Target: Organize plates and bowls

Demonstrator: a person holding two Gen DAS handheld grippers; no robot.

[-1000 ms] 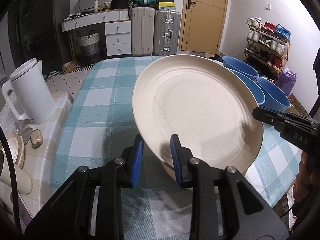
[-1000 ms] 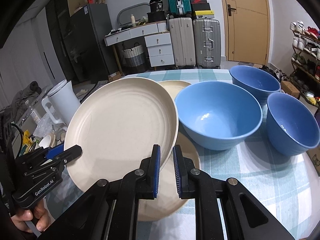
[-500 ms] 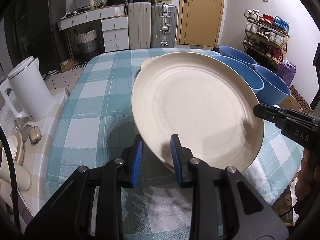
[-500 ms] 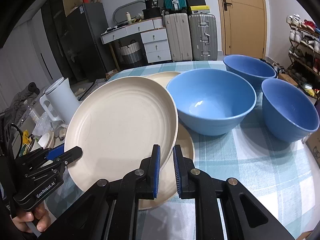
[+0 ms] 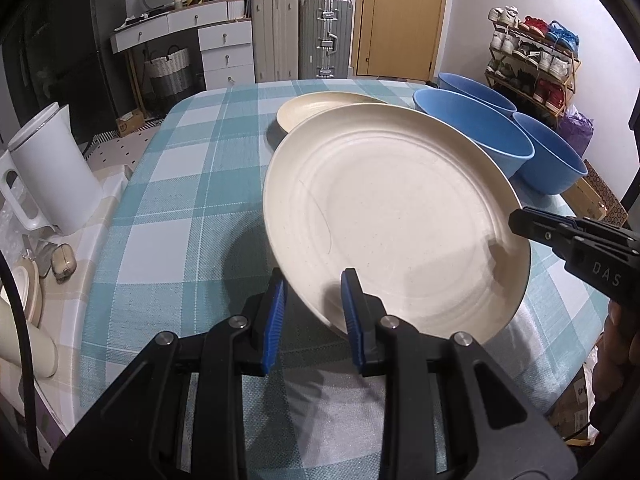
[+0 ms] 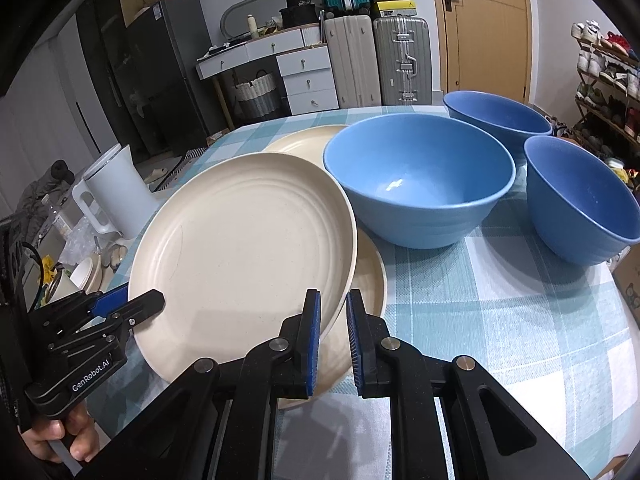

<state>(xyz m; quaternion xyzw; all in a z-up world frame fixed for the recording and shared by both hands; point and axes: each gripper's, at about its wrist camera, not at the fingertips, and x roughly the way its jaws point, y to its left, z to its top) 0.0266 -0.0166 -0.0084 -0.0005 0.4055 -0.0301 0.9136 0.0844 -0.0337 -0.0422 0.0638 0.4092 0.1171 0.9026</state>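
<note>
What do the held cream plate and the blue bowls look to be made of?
Cream plate: matte, faintly speckled, with moulded rings; probably wheat-straw or bamboo-fibre plastic, not glazed ceramic. Blue bowls: same matte finish with one soft highlight, probably the same plastic. Neither is certain from looks.

White kettle (image 5: 52, 172) left of checked counter (image 5: 192, 208); suitcases (image 5: 300, 36), drawer unit (image 5: 224, 48), wooden door (image 5: 394, 20), shoe rack (image 5: 532, 60) behind.

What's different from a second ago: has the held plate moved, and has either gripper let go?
The cream plate has come back toward the near table edge, uncovering more of the second plate lying beneath it. Neither let go: the left gripper and right gripper still pinch its rim on opposite sides, the plate still tilted. The three blue bowls and white kettle stayed put.
</note>
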